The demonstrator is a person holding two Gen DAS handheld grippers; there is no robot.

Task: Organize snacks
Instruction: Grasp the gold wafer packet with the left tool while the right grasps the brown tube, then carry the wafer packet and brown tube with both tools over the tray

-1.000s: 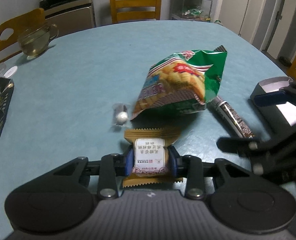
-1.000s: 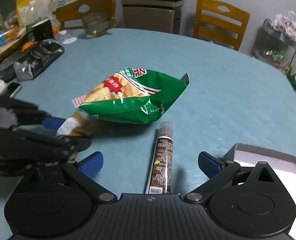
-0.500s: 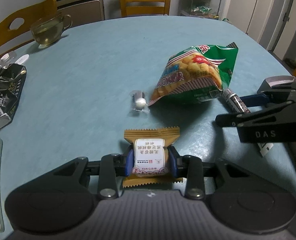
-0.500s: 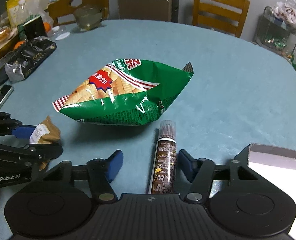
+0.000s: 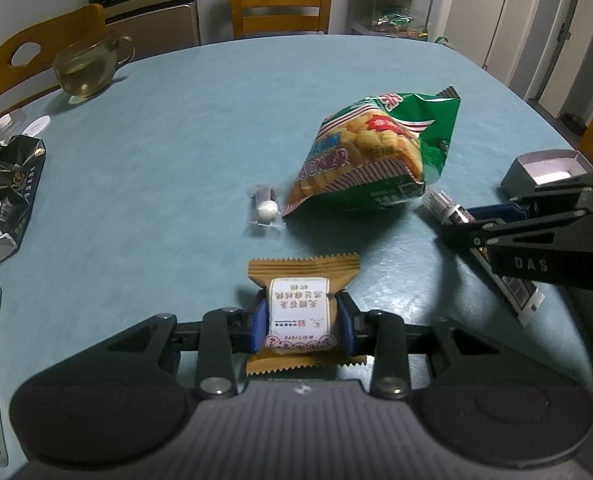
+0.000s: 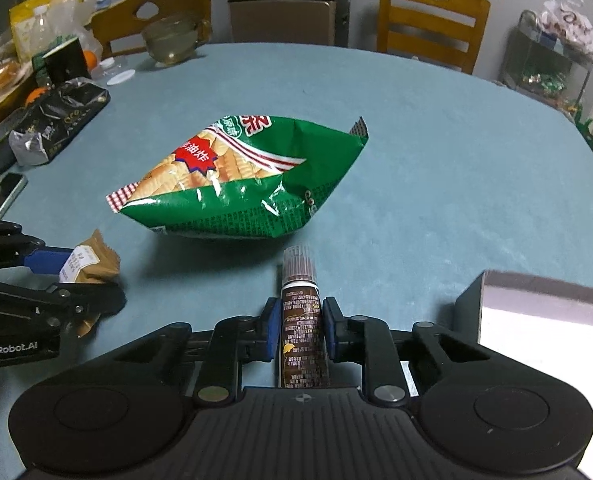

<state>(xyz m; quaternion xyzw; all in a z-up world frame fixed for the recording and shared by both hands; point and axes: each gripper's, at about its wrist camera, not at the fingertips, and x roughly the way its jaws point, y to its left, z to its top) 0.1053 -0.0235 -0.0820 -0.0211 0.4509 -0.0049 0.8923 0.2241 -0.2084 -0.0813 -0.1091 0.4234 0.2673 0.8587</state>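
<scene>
A small square pastry (image 5: 299,312) in crinkled tan wrapping, serrated along its two ends and crossed by a white printed label, is clamped between the blue pads of the left gripper (image 5: 300,320), just above the table (image 5: 168,168), whose matte blue-green cloth shows a faint mottled grain. A slim cylindrical snack stick (image 6: 302,328), wrapped in glossy dark brown film with a ribbed crimped tip, is pinched at mid-length by the right gripper (image 6: 301,326); whether the stick rests on the cloth cannot be told. Beyond both, a puffed green foil cracker bag (image 6: 240,184) is seen lying on its side, its skin creased and shiny, with red-and-white striped edges. Just beside its lower corner, a little round white candy (image 5: 265,212) in clear twisted film is laid on the cloth. At the right table edge an open grey cardboard box (image 6: 536,304) with a pale inside is placed, close to the right gripper.
</scene>
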